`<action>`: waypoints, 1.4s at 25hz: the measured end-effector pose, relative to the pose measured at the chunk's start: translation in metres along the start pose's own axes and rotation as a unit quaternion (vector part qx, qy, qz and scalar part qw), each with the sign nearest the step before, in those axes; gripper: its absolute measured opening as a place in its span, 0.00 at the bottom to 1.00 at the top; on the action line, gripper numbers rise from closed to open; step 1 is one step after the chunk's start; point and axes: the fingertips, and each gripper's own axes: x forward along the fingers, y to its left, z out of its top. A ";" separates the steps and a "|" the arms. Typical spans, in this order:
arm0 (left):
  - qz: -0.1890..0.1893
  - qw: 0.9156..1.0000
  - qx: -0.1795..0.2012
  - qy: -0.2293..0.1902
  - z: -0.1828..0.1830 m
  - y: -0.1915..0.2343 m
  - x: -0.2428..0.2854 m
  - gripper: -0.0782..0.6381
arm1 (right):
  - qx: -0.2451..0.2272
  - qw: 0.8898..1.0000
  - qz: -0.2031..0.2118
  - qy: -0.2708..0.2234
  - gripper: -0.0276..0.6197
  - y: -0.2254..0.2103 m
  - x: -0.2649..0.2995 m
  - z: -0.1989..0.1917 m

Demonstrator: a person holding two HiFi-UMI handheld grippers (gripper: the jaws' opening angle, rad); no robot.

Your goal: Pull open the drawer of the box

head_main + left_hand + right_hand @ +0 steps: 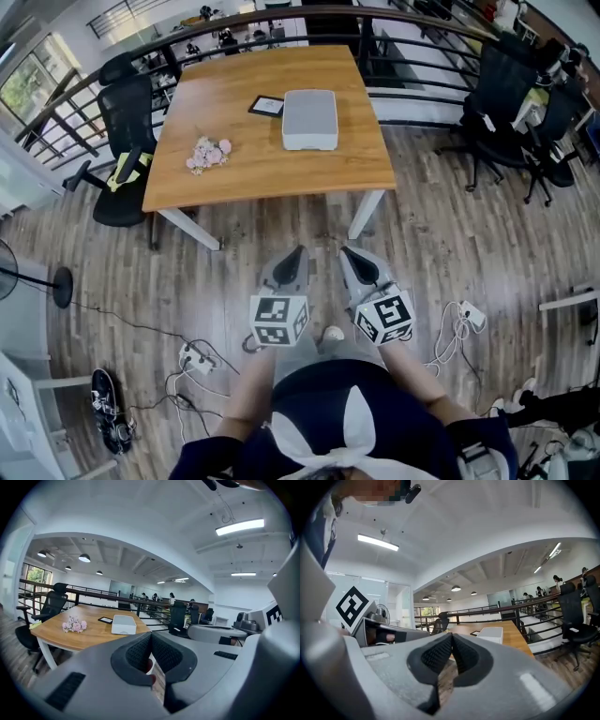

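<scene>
The box (309, 119) lies on the bench (234, 183), toward its far side. A dark tablet (266, 106) is just beside it at the left, and pink flowers (208, 154) lie nearer the left edge. Well apart from the bench, over the floor (112, 272), the left gripper (296, 253) and right gripper (348, 253) each have their fingers together on nothing.

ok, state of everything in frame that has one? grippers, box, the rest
left gripper: shut, empty, held short of the table.
right gripper: shut, empty, also short of the table.
box: on the table, drawer not pulled out, untouched.
pink flowers: lying on the table, left of the box.
dark tablet: lying flat beside the box.
</scene>
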 end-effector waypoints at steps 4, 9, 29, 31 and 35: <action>0.002 1.000 -0.010 0.005 -0.006 0.008 0.010 0.12 | 0.016 1.000 0.016 0.008 0.04 -0.004 0.013 -0.009; -0.008 1.000 -0.024 0.013 -0.008 0.037 0.035 0.12 | 0.027 1.000 0.010 0.008 0.04 -0.015 0.046 -0.014; -0.084 0.996 -0.013 0.022 0.069 0.210 0.171 0.12 | 0.059 0.995 -0.080 0.000 0.05 -0.073 0.266 0.010; -0.098 0.995 -0.012 0.023 0.073 0.218 0.178 0.12 | 0.076 0.993 -0.087 0.011 0.15 -0.076 0.279 -0.001; -0.121 0.992 -0.001 0.025 0.078 0.229 0.189 0.12 | 0.117 0.988 -0.103 0.017 0.21 -0.078 0.297 -0.017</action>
